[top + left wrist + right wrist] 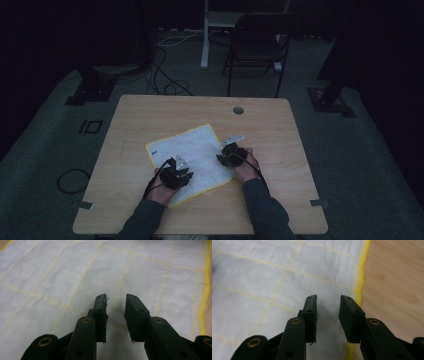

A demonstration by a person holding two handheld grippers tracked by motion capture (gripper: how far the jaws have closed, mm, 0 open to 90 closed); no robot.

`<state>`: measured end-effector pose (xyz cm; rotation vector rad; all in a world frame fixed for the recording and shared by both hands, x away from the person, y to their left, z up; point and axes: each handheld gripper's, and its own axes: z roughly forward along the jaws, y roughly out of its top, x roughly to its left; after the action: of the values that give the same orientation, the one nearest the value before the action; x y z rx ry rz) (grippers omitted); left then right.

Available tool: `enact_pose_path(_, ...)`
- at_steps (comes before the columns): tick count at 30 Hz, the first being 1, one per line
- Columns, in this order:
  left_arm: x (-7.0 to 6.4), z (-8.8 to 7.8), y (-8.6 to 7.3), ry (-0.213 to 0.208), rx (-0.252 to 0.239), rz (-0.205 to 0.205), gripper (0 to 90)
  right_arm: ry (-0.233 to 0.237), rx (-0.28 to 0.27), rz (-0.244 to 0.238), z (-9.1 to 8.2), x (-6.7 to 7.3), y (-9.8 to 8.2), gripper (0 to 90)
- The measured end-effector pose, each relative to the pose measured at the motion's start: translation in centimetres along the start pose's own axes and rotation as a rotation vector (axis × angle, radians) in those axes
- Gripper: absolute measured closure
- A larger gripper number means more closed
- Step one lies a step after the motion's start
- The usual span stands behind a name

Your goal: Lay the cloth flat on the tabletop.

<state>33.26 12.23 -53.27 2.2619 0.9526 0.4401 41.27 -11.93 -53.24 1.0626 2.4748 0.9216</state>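
A white cloth with a yellow hem and faint yellow grid lines lies flat, turned at an angle, in the middle of the wooden table. My left gripper hovers over the cloth's near-left part. In the left gripper view its jaws stand apart above the cloth with nothing between them. My right gripper is at the cloth's right edge. In the right gripper view it is open just inside the yellow hem, with bare wood to the right.
A round cable hole sits near the table's far edge. Behind the table stands a dark folding chair, with cables on the floor and black stand bases at both sides. The room is dim.
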Motion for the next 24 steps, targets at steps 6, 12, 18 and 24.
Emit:
enact_pose_path(6, 0.0, -0.2, -0.3, 0.028, -0.007, 0.024, 70.2, 0.001, 0.0, 0.02, -1.5, 0.6, -1.7, 68.6)
enact_pose_path(12, 0.5, -0.7, -1.2, 0.027, -0.038, 0.002, 66.8, 0.011, -0.018, 0.029, -3.0, 1.6, -3.7, 68.6)
enact_pose_path(18, 2.3, -2.4, -2.2, 0.052, -0.089, -0.096, 60.0, 0.01, -0.045, 0.041, -3.9, 2.1, -5.1, 68.4)
enact_pose_path(24, 4.7, -3.7, -3.1, 0.093, -0.111, -0.191, 58.9, -0.01, -0.042, 0.035, -4.2, 2.6, -5.4, 68.3)
